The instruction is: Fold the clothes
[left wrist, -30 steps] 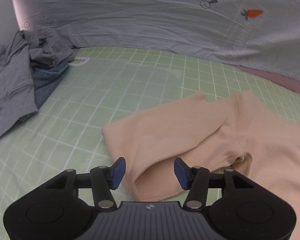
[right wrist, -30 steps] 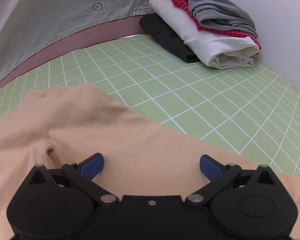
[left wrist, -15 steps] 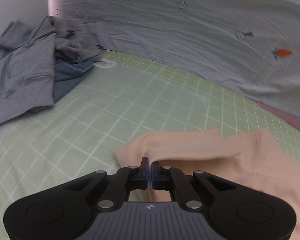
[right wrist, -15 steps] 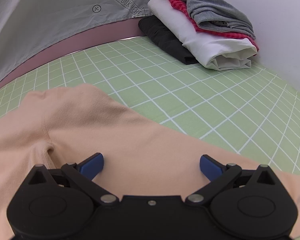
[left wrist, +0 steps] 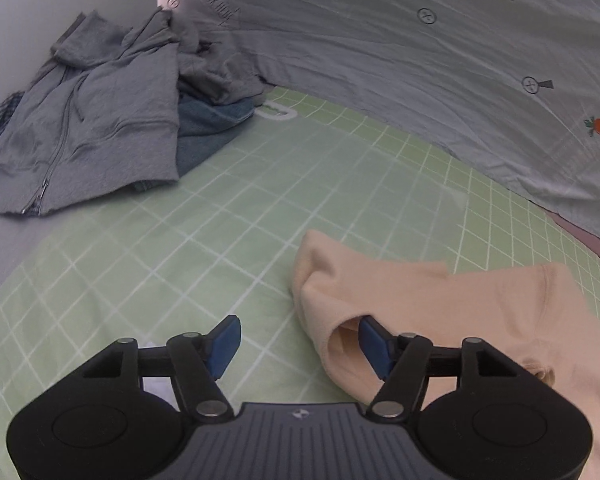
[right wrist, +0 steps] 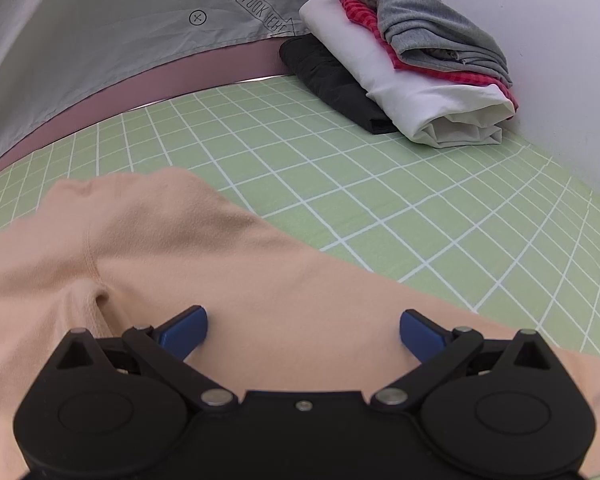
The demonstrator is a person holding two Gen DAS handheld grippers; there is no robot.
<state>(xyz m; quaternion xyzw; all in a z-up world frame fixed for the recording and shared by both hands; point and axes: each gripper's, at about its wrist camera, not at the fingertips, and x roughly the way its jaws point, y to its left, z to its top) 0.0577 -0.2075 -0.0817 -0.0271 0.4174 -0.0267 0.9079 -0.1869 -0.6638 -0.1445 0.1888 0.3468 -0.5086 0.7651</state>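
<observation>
A peach shirt (left wrist: 440, 304) lies on the green grid mat (left wrist: 240, 208), its sleeve folded over the body. My left gripper (left wrist: 300, 340) is open; its right fingertip sits at the sleeve's cuff opening, the left one over bare mat. In the right wrist view the peach shirt (right wrist: 180, 248) lies under my right gripper (right wrist: 303, 330), which is open and holds nothing, its fingers just above the fabric.
A heap of unfolded grey and blue clothes (left wrist: 100, 120) lies at the mat's far left. A stack of folded clothes (right wrist: 400, 72) stands at the far right by the white wall. A grey sheet (left wrist: 420, 60) hangs behind the mat.
My left gripper shut on the sleeve cuff, carried it in over the shirt, then opened and let it go. The right gripper has stayed still and open.
</observation>
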